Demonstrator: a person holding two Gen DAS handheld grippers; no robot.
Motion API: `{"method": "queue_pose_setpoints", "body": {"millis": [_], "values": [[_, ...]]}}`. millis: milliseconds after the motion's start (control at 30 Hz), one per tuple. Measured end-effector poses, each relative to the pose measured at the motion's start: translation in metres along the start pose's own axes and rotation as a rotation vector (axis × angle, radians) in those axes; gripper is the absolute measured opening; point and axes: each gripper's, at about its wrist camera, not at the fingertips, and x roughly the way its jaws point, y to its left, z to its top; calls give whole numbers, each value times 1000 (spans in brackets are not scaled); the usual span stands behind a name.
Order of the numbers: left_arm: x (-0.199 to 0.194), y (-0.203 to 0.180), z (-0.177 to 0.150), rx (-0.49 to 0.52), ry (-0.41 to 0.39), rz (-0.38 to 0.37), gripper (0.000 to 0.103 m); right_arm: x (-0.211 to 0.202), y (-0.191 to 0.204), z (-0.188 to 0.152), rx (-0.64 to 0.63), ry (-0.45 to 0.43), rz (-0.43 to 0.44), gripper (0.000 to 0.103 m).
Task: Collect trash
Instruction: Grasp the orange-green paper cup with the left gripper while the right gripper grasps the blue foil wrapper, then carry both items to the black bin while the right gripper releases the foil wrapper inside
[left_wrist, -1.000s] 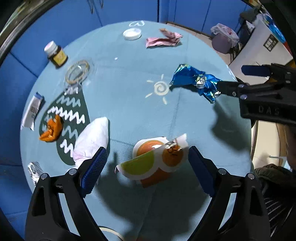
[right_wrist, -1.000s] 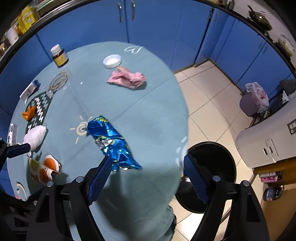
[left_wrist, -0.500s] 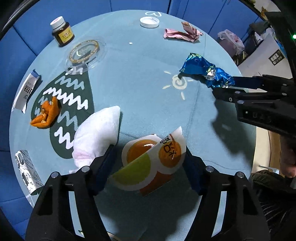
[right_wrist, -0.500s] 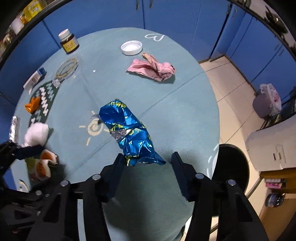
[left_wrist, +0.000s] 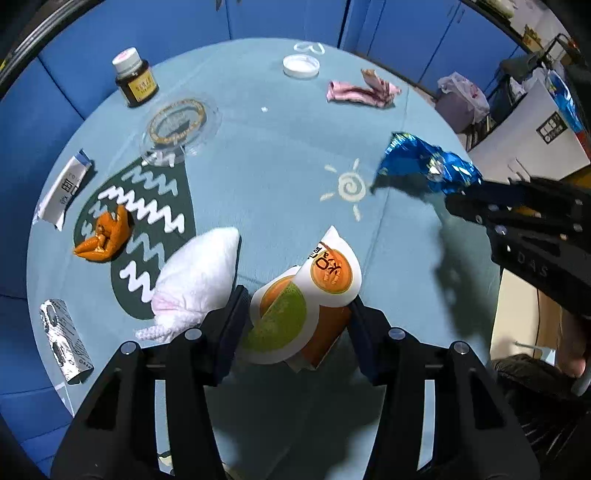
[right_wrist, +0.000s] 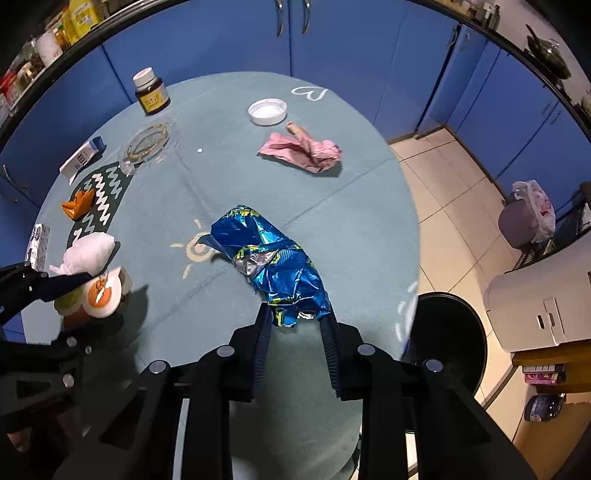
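Observation:
My left gripper (left_wrist: 295, 317) is shut on an orange cup with a peeled white and green lid (left_wrist: 299, 306), held just above the round blue table (left_wrist: 258, 184). My right gripper (right_wrist: 295, 321) is shut on the near end of a crumpled blue foil bag (right_wrist: 273, 258), lifted off the cloth. The bag (left_wrist: 424, 166) also shows at the right of the left wrist view, and the cup (right_wrist: 96, 295) at the left of the right wrist view. A white tissue wad (left_wrist: 195, 280) lies just left of the cup.
On the table lie a pink wrapper (right_wrist: 303, 147), a white lid (right_wrist: 267, 110), a brown jar (right_wrist: 151, 96), a clear plastic lid (left_wrist: 177, 125), orange peel (left_wrist: 103, 240) and two small packets (left_wrist: 62, 192). A black bin (right_wrist: 447, 347) stands on the floor right of the table.
Both grippers have closed: the left on the orange cup, the right on the blue foil bag. Both items have risen slightly off the table.

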Motion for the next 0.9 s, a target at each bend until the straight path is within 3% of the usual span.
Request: {"method": "queue_pose_setpoints", "body": {"millis": [300, 900], "values": [[-17, -21, 12, 47, -51, 20, 53, -23, -25, -7, 53, -43, -12, 27], [-25, -102, 42, 180, -104, 19, 53, -47, -90, -35, 192, -80, -51, 27]]}}
